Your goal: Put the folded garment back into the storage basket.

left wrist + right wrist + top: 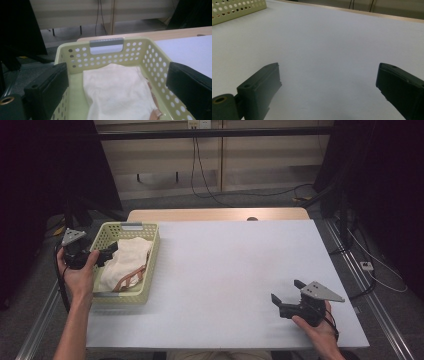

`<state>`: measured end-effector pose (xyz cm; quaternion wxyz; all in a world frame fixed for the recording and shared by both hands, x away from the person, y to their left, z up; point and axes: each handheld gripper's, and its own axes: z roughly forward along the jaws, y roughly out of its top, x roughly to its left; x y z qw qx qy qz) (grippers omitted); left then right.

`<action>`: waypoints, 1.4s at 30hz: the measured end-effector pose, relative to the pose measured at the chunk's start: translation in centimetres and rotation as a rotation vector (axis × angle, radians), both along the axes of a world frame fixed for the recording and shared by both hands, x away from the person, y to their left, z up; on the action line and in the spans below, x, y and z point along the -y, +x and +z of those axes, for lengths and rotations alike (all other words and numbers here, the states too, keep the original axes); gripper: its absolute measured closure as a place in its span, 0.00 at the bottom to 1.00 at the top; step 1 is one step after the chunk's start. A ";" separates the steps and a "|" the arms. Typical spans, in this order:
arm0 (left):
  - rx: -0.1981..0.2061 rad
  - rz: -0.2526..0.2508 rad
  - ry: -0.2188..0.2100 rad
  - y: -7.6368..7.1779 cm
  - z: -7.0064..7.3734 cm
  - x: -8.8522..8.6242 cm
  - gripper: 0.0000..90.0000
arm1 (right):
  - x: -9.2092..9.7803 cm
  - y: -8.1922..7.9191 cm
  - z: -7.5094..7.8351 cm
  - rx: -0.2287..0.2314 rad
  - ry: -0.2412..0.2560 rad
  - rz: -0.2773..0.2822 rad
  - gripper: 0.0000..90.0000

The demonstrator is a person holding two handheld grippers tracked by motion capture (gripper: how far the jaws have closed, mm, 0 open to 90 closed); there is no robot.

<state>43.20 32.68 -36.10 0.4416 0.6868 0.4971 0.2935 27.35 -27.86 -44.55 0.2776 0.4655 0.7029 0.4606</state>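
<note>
A pale yellow perforated basket (pixel 150 255) stands on the left of the white table and holds a folded cream cloth (pixel 129 256) with a tan strap (pixel 131 279) near its front. My left gripper (pixel 107 254) hangs over the basket's left rim, open, nothing between its jaws. In the left gripper view the cloth (pixel 117 90) lies in the basket (pixel 100 53) between the spread jaws. My right gripper (pixel 286 291) rests low over the table's front right, open and empty, its jaws pointing left. The right gripper view has a corner of the basket (pixel 237 10) at far left.
The white table top (pixel 230 270) stretches between the basket and my right gripper. A wooden strip (pixel 215 215) runs along the far edge. Cables trail on the floor beyond and to the right of the table.
</note>
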 end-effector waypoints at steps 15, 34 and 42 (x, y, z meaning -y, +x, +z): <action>0.048 -0.060 0.039 -2.5 0.8 0.2 0.05 | 0.1 -0.3 0.0 0.005 -0.002 -0.008 0.06; 0.040 -0.073 0.012 -4.4 0.0 -0.6 0.05 | 0.0 -0.3 0.1 0.003 -0.005 -0.013 0.06; 0.003 -0.058 0.012 -5.5 -0.8 -0.4 0.07 | 0.1 -0.3 0.0 0.002 -0.005 -0.016 0.06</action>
